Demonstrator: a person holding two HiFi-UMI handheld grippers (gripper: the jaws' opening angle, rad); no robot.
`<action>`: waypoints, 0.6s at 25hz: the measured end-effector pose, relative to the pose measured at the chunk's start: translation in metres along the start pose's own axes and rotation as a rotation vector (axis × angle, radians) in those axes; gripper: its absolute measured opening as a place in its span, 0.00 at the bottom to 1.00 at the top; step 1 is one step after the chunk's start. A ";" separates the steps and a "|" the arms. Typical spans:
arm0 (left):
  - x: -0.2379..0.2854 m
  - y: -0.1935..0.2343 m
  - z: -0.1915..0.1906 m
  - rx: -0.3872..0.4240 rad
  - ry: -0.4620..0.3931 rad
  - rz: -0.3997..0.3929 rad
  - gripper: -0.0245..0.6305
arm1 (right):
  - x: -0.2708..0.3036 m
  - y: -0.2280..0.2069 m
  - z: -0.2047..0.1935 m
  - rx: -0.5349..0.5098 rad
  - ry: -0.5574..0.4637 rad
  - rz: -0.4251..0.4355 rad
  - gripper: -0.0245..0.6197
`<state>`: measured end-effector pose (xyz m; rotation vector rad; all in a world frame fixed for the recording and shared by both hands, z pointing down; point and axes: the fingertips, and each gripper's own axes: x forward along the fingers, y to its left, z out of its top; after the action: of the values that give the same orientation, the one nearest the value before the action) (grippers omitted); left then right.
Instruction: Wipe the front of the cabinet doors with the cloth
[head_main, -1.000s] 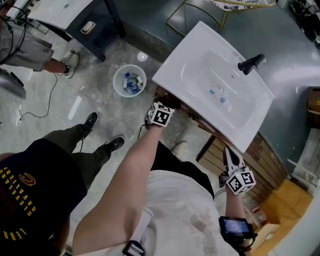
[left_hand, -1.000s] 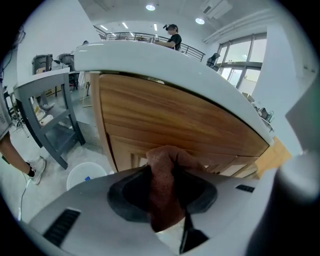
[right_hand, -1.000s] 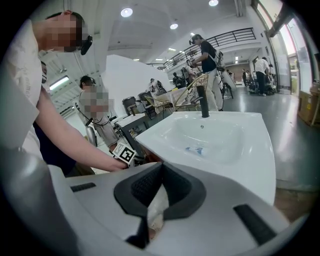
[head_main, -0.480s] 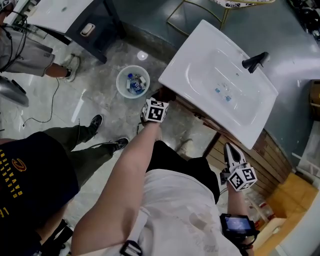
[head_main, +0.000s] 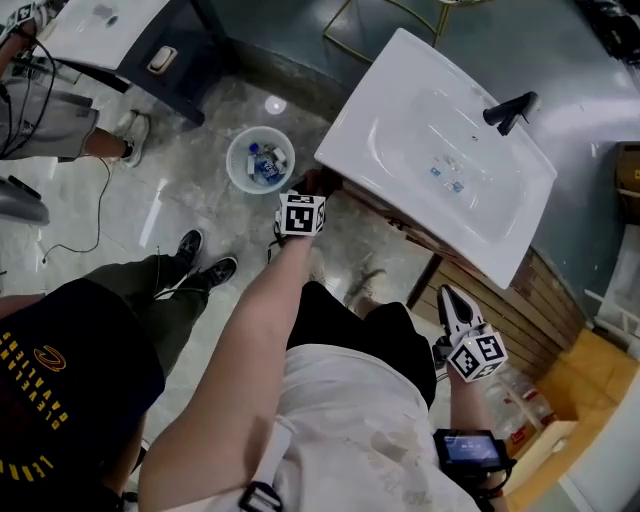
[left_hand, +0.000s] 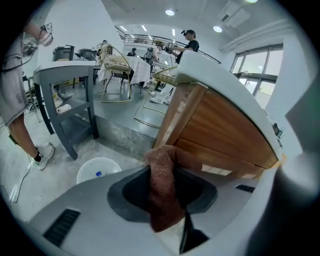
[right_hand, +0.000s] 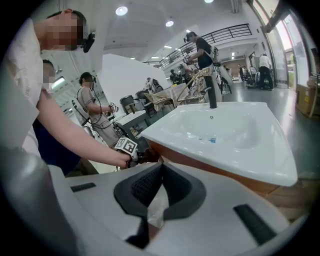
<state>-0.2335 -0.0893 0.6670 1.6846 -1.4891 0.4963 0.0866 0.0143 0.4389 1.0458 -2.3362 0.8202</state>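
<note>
Cloth (left_hand: 160, 200), clamped in the left hand-held gripper (left_hand: 163, 174), has slid along the cabinet (left_hand: 225, 130) front toward its corner under the sink (head_main: 400, 110), so wiping looks underway. Right hand-held gripper (right_hand: 161, 168) hangs closed, idle.

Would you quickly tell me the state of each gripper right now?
Left gripper: shut on the brown cloth.
Right gripper: shut, with nothing between its jaws.
</note>
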 end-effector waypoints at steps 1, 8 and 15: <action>0.003 -0.007 0.000 0.008 0.001 -0.018 0.24 | 0.000 -0.001 -0.003 0.005 0.005 0.000 0.06; 0.016 -0.030 -0.006 0.013 0.017 -0.068 0.24 | 0.011 0.002 -0.017 0.016 0.039 0.044 0.06; 0.031 -0.066 -0.018 0.019 0.041 -0.103 0.24 | 0.022 -0.003 -0.012 -0.011 0.056 0.097 0.06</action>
<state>-0.1599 -0.0964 0.6800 1.7457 -1.3650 0.4873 0.0774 0.0094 0.4622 0.8994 -2.3566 0.8600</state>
